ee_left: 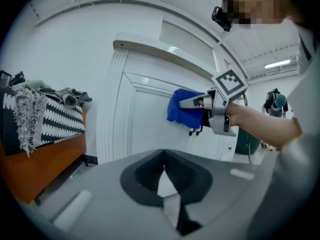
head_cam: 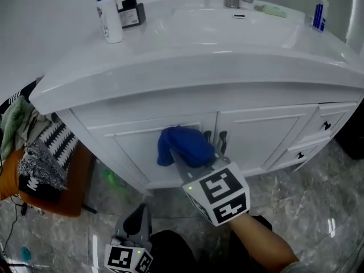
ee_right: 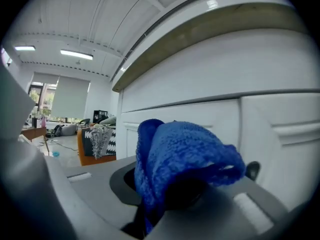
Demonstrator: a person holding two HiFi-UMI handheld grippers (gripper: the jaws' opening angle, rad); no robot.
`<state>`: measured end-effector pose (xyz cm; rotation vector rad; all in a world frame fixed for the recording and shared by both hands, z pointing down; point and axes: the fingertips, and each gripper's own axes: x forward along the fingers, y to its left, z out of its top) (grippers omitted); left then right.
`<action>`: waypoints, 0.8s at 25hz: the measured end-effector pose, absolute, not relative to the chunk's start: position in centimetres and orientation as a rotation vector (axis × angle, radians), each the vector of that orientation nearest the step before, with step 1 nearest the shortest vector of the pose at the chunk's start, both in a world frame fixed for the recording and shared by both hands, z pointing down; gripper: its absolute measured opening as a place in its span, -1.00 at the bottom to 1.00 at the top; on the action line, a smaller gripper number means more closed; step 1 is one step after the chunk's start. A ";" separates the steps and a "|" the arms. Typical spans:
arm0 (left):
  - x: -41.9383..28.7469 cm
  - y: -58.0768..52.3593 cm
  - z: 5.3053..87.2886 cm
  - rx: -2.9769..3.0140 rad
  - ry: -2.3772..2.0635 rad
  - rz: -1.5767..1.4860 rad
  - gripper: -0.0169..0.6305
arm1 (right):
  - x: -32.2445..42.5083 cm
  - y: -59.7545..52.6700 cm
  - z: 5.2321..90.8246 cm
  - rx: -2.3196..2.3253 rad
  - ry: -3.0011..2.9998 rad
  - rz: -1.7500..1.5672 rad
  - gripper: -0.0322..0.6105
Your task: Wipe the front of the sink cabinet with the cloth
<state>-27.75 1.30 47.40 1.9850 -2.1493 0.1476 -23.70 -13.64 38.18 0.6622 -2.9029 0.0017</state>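
A blue knitted cloth (head_cam: 183, 146) is bunched in my right gripper (head_cam: 190, 155), which is shut on it and presses it against the left door of the white sink cabinet (head_cam: 142, 144), just left of the two dark door handles (head_cam: 215, 139). In the right gripper view the cloth (ee_right: 182, 159) fills the jaws, with the cabinet front (ee_right: 260, 119) right behind it. My left gripper (head_cam: 136, 223) hangs low near the floor, shut and empty. From the left gripper view, the cloth (ee_left: 185, 106) and right gripper (ee_left: 192, 103) show against the door.
The white basin top (head_cam: 187, 61) overhangs the doors, carrying a pump bottle (head_cam: 109, 16), a dark dispenser (head_cam: 130, 10) and a spray bottle (head_cam: 319, 10). Drawers (head_cam: 324, 127) sit at the right. An orange bench with piled fabrics (head_cam: 34, 158) stands left on the marble floor (head_cam: 318, 209).
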 end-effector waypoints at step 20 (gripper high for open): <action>-20.9 -3.8 48.4 2.096 -2.031 0.244 -0.92 | 1.3 -25.3 39.5 1.236 -2.724 0.118 -0.80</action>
